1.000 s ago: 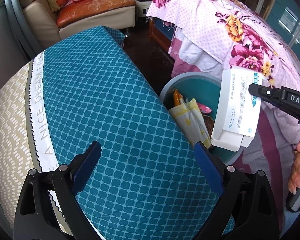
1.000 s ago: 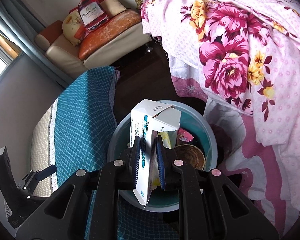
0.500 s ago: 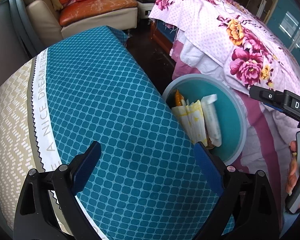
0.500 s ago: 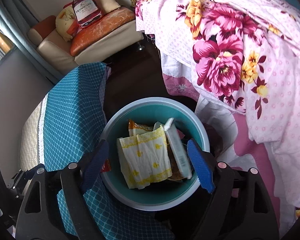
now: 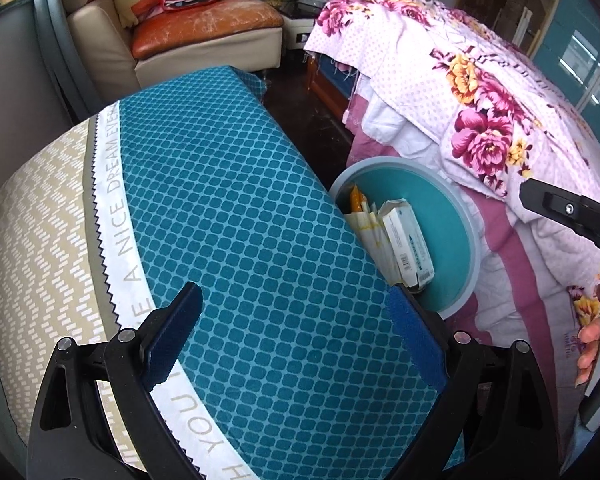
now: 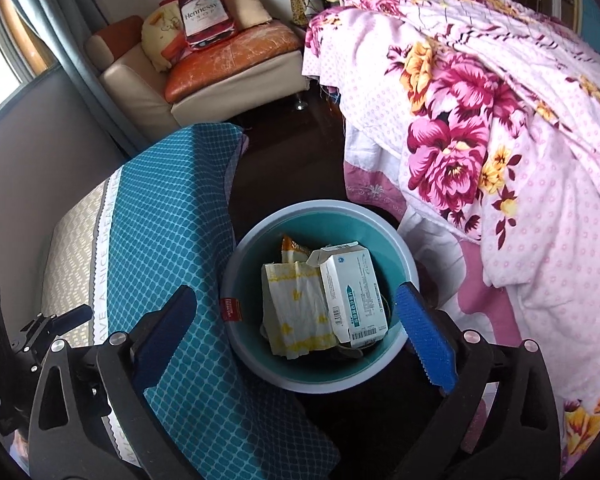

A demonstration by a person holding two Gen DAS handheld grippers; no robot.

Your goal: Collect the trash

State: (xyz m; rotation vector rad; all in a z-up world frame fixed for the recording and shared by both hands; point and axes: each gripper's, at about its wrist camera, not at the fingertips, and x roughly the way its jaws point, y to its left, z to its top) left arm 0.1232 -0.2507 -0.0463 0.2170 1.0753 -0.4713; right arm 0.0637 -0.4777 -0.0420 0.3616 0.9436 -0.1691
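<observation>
A teal trash bin (image 6: 380, 224) stands on the floor between the table and the bed; it also shows in the left wrist view (image 5: 456, 216). In it lie a white carton box (image 6: 352, 292), a yellow-printed white wrapper (image 6: 296, 312) and an orange packet (image 6: 292, 246). The box also shows in the left wrist view (image 5: 408, 248). My right gripper (image 6: 296, 328) is open and empty above the bin. My left gripper (image 5: 296, 332) is open and empty over the teal tablecloth (image 5: 240, 220).
A bed with a pink floral quilt (image 6: 480, 120) crowds the bin's right side. A beige sofa (image 6: 220, 64) with cushions stands at the back. Dark floor (image 6: 292, 152) lies between table and bed. The table edge touches the bin's left side.
My right gripper opened and let go of the white box, which dropped into the bin. The right gripper has since lifted back. The left gripper drifted slightly.
</observation>
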